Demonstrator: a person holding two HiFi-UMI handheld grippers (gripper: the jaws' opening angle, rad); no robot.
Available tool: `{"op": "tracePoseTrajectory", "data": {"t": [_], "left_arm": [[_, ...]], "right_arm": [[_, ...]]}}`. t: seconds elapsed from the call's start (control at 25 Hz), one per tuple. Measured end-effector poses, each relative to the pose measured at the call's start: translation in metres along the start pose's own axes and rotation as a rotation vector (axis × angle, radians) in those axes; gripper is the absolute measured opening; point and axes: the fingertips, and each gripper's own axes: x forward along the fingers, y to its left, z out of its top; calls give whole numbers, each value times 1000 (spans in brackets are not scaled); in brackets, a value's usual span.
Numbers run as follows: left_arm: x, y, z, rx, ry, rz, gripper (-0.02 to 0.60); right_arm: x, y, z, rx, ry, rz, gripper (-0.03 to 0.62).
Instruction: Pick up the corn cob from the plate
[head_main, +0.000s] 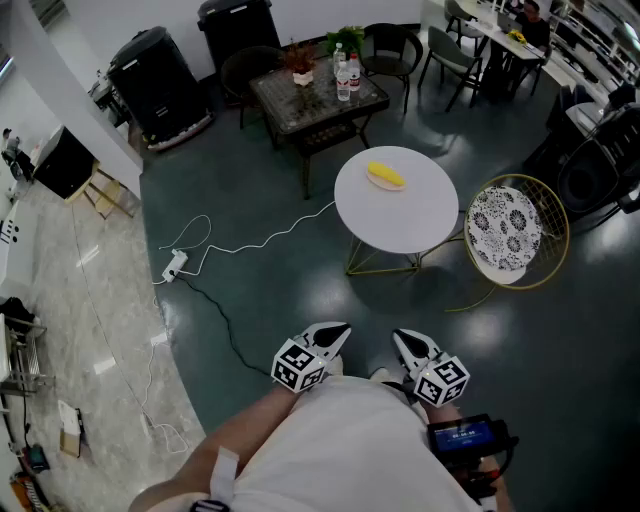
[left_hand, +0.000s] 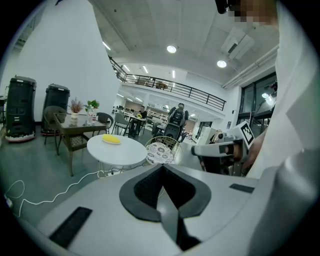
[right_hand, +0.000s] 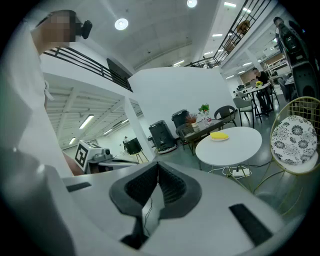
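Note:
A yellow corn cob (head_main: 386, 176) lies near the far edge of a round white table (head_main: 400, 220); I cannot make out a separate plate under it. Both grippers hang close to the person's body, well short of the table. My left gripper (head_main: 338, 331) is shut with nothing in it, and so is my right gripper (head_main: 401, 339). From the left gripper view the closed jaws (left_hand: 162, 170) point toward the corn cob (left_hand: 111, 139) on the table (left_hand: 125, 152). The right gripper view shows its jaws (right_hand: 157, 166) closed, with the corn cob (right_hand: 219, 135) far ahead to the right.
A gold wire chair with a patterned cushion (head_main: 505, 235) stands right of the table. A glass coffee table with bottles and a plant (head_main: 318, 95) stands behind it. A white cable and power strip (head_main: 175, 265) lie on the floor at left. Black machines (head_main: 155, 80) line the back wall.

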Motion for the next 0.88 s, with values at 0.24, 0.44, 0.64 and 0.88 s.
{"op": "tracePoseTrajectory", "data": {"t": [0.24, 0.44, 0.64, 0.88], "left_arm": [[21, -28, 12, 7, -10, 20, 7], [37, -40, 16, 9, -17, 42, 7], [52, -50, 22, 12, -18, 54, 7], [69, -60, 30, 4, -28, 58, 7]], "right_arm": [[-23, -20, 13, -16, -8, 21, 9], [-34, -38, 24, -31, -18, 37, 9], [-46, -51, 27, -29, -21, 45, 9], [-61, -69, 34, -43, -35, 16, 9]]}}
